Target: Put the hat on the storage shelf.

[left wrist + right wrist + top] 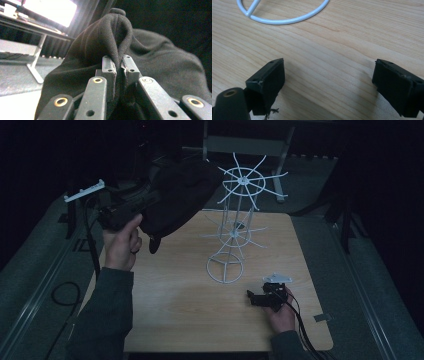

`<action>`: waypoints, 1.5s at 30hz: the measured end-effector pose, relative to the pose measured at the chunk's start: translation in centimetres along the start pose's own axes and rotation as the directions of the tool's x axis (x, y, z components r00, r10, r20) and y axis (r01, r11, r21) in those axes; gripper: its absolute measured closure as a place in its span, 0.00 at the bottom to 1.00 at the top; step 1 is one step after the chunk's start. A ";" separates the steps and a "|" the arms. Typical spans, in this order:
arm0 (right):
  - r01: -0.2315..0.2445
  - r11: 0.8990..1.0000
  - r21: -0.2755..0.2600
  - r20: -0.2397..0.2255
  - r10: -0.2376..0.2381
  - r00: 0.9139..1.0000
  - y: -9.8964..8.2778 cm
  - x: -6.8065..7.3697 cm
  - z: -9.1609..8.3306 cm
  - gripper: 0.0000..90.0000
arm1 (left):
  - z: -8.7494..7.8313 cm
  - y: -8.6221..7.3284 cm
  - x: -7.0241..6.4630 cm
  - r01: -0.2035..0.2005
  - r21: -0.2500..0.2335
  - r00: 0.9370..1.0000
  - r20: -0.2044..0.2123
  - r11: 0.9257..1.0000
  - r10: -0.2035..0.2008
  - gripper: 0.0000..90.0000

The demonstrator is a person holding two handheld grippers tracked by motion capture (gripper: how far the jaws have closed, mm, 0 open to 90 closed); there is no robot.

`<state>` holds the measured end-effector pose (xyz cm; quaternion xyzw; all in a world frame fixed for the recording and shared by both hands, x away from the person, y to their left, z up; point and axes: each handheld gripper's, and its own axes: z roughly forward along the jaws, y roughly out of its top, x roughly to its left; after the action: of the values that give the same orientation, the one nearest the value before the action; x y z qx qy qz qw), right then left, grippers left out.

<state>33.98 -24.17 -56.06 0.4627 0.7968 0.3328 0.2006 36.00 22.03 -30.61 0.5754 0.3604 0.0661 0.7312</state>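
We see a wood table (190,320) in a dark room. A white wire rack (235,227) stands on it, near the middle. It has a round ring foot, a thin post, and two wheels of spokes, one low and one high. The ring foot (284,18) lies just past the right gripper, on bare wood. A black cable (65,295) loops on the floor at the left. Far back stands a grey desk frame (245,145).

The black cloth (175,202) hangs in the air over the far left part of the table, just left of the rack's top wheel. It is soft and thick, and it folds up into a hump (115,32) above the jaws.

Our left hand (121,245) is lifted high and holds the left gripper (118,68). Its jaws are pressed together on a fold of the cloth.

Our right hand (282,312) rests low on the near right of the table. The right gripper (328,82) has its jaws spread wide, with bare wood between them.
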 end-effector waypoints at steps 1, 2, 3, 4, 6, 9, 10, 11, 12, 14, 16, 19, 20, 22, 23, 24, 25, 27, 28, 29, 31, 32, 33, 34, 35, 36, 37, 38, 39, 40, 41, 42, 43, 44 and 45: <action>0.000 1.000 0.000 0.000 0.000 1.000 0.0 0.0 0.0 0.12 | 0.1 0.0 0.1 0.004 0.013 1.000 0.001 1.000 -0.004 0.93; 0.000 1.000 0.000 0.000 0.000 1.000 0.0 0.0 0.0 0.12 | 0.2 -0.1 0.1 0.001 0.024 1.000 -0.003 1.000 -0.001 0.93; -0.001 1.000 0.001 -0.001 0.001 1.000 0.0 0.0 0.0 0.12 | 0.3 -0.2 0.2 -0.007 0.037 1.000 -0.009 0.999 0.007 0.92; -0.001 1.000 0.001 -0.001 0.001 1.000 0.0 0.0 0.0 0.12 | 0.3 -0.2 0.2 -0.009 0.046 1.000 -0.012 0.999 0.010 0.92; -0.002 1.000 0.001 -0.001 0.002 1.000 0.0 0.0 0.0 0.12 | 0.4 -0.3 0.3 -0.014 0.058 1.000 -0.017 0.998 0.015 0.92; -0.002 1.000 0.001 -0.002 0.002 1.000 0.0 0.0 0.0 0.12 | 0.5 -0.3 0.4 -0.023 0.075 0.999 -0.036 0.997 0.025 0.92; -0.002 1.000 0.001 -0.002 0.002 1.000 0.0 0.0 0.0 0.12 | 0.6 -0.3 0.4 -0.022 0.081 0.999 -0.043 0.996 0.025 0.91; -0.001 1.000 0.001 -0.001 0.001 1.000 0.0 0.0 0.0 0.12 | 0.6 -0.4 0.4 -0.024 0.090 0.998 -0.051 0.996 0.028 0.91; -0.001 1.000 0.001 -0.001 0.001 1.000 0.0 0.0 0.0 0.12 | 0.7 -0.4 0.4 -0.023 0.100 0.998 -0.058 0.995 0.029 0.90; -0.002 1.000 0.001 -0.002 0.002 1.000 0.0 0.0 0.0 0.12 | 0.8 -0.5 0.5 -0.026 0.119 0.998 -0.062 0.993 0.034 0.89; -0.001 1.000 0.001 -0.001 0.001 1.000 0.0 0.0 0.0 0.12 | 1.0 -0.6 0.5 -0.021 0.131 0.998 -0.063 0.991 0.030 0.87; -0.001 1.000 0.000 -0.001 0.001 1.000 0.0 0.0 0.0 0.12 | 1.2 -0.7 0.5 -0.020 0.142 0.998 -0.062 0.990 0.029 0.84; -0.002 1.000 0.001 -0.001 0.002 1.000 0.0 0.0 0.0 0.12 | 1.2 -0.7 0.5 -0.020 0.147 0.997 -0.064 0.989 0.030 0.83; -0.002 1.000 0.001 -0.002 0.002 1.000 0.0 0.0 0.0 0.12 | 1.2 -0.7 0.6 -0.012 0.153 0.997 -0.069 0.988 0.022 0.79; -0.001 1.000 0.001 -0.001 0.001 1.000 0.0 0.0 0.0 0.12 | 1.2 -0.8 0.7 0.002 0.153 0.998 -0.068 0.988 0.009 0.77; -0.001 1.000 0.001 -0.001 0.001 1.000 0.0 0.0 0.0 0.12 | 1.3 -0.8 0.7 0.006 0.156 0.998 -0.067 0.988 0.005 0.76; -0.001 1.000 0.001 -0.001 0.001 1.000 0.0 0.0 0.0 0.12 | 1.3 -0.8 0.6 0.001 0.158 0.998 -0.070 0.987 0.010 0.75; -0.001 1.000 0.000 0.000 0.001 1.000 0.0 0.0 0.0 0.12 | 1.4 -0.8 0.6 0.000 0.159 0.997 -0.073 0.987 0.012 0.72; 0.000 1.000 0.000 -0.001 0.000 1.000 0.0 0.0 0.0 0.12 | 1.4 -0.8 0.6 0.001 0.160 0.997 -0.075 0.987 0.011 0.70; 0.000 1.000 0.000 -0.001 0.000 1.000 0.0 0.0 0.0 0.12 | 1.5 -0.8 0.7 0.003 0.158 0.997 -0.074 0.987 0.008 0.69; -0.001 1.000 0.000 -0.001 0.001 1.000 0.0 0.0 0.0 0.12 | 1.5 -0.8 0.7 0.005 0.160 0.997 -0.074 0.987 0.007 0.66; -0.001 1.000 0.000 -0.001 0.001 1.000 0.0 0.0 0.0 0.12 | 1.5 -0.8 0.7 0.008 0.157 0.997 -0.073 0.988 0.003 0.63; -0.001 1.000 0.001 -0.001 0.001 1.000 0.0 0.0 0.0 0.12 | 1.4 -0.7 0.8 0.012 0.152 0.998 -0.070 0.988 -0.001 0.61; -0.002 1.000 0.001 0.000 0.002 1.000 0.0 0.0 0.0 0.12 | 1.4 -0.7 0.8 0.018 0.142 0.998 -0.070 0.990 -0.009 0.58; -0.002 1.000 0.001 -0.001 0.002 1.000 0.0 0.0 0.0 0.12 | 1.3 -0.6 0.8 0.022 0.132 0.998 -0.067 0.991 -0.013 0.57; -0.002 1.000 0.001 -0.001 0.002 1.000 0.0 0.0 0.0 0.12 | 1.2 -0.5 0.7 0.024 0.126 0.998 -0.058 0.992 -0.017 0.57; -0.001 1.000 0.000 0.000 0.001 1.000 0.0 0.0 0.0 0.12 | 1.2 -0.5 0.7 0.022 0.125 0.999 -0.053 0.992 -0.015 0.57; -0.002 1.000 0.001 -0.001 0.002 1.000 0.0 0.0 0.0 0.12 | 1.2 -0.4 0.6 0.015 0.128 0.998 -0.057 0.992 -0.008 0.56; -0.002 1.000 0.000 -0.001 0.002 1.000 0.0 0.0 0.0 0.12 | 1.2 -0.4 0.5 0.011 0.128 0.998 -0.063 0.992 -0.003 0.56; -0.002 1.000 0.001 -0.001 0.002 1.000 0.0 0.0 0.0 0.12 | 1.1 -0.3 0.4 0.007 0.128 0.998 -0.064 0.992 0.001 0.56; -0.002 1.000 0.001 -0.001 0.002 1.000 0.0 0.0 0.0 0.12 | 1.1 -0.3 0.4 0.006 0.127 0.998 -0.063 0.992 0.002 0.56; -0.002 1.000 0.001 -0.001 0.002 1.000 0.0 0.0 0.0 0.12 | 1.1 -0.3 0.4 0.004 0.126 0.998 -0.067 0.992 0.005 0.56; -0.001 1.000 0.002 -0.002 0.001 1.000 0.0 0.0 0.0 0.12 | 1.0 -0.3 0.4 0.000 0.125 0.997 -0.074 0.992 0.009 0.55; -0.001 1.000 0.001 -0.002 0.001 1.000 0.0 0.0 0.0 0.12 | 1.0 -0.3 0.4 -0.001 0.125 0.997 -0.077 0.992 0.010 0.55; -0.001 1.000 0.001 -0.003 0.001 1.000 0.0 0.0 0.0 0.12 | 0.9 -0.3 0.5 -0.003 0.124 0.997 -0.080 0.992 0.013 0.55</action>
<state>33.97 -24.16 -56.06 0.4630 0.7970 0.3330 0.1990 36.83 21.48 -30.99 0.6180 0.3906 0.0696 0.6787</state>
